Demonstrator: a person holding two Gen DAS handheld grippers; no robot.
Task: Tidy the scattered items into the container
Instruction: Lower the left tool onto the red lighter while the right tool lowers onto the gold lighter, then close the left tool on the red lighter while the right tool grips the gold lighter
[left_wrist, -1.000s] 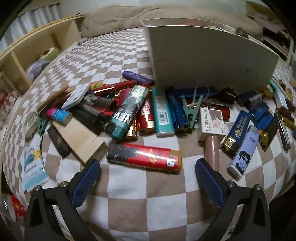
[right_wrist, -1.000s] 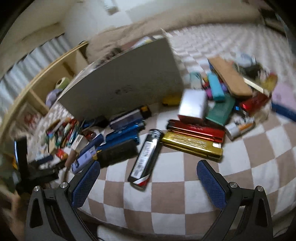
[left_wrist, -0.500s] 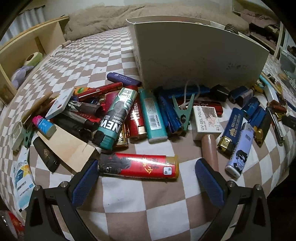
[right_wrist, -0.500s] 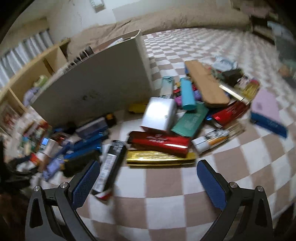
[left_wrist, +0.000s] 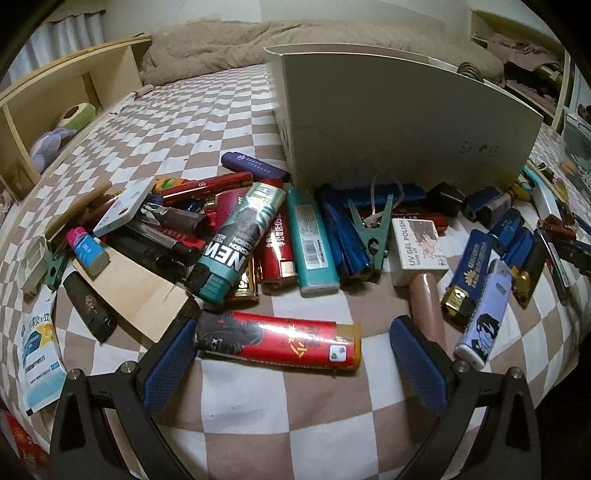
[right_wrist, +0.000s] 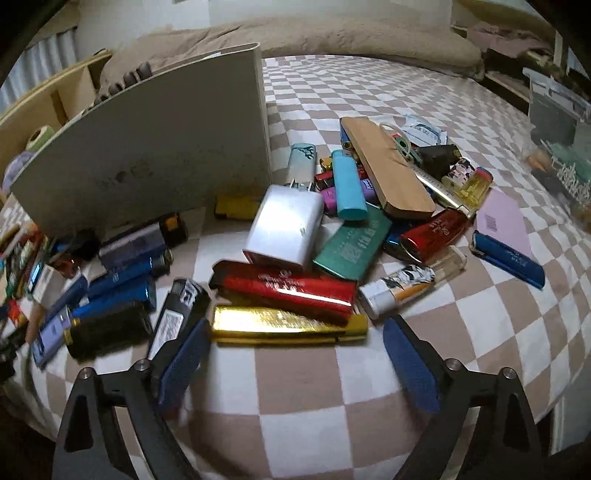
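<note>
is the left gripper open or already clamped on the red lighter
Open. The left gripper has its pads spread wide, and the red lighter lies flat crosswise between them, with a gap at its capped end.

Checkered bedsheet (left_wrist: 177, 122), beige duvet (left_wrist: 221, 48); wooden shelf (left_wrist: 55, 96) w/ plush toy (left_wrist: 51, 142)

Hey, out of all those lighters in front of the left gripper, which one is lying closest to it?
The red lighter with the yellow cap, lying crosswise between the left gripper's open fingers; the rest sit farther back toward the white box.

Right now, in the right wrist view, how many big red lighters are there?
2: long red lighter behind gold lighter; rounded red lighter below wooden board; others maybe hidden.
</note>
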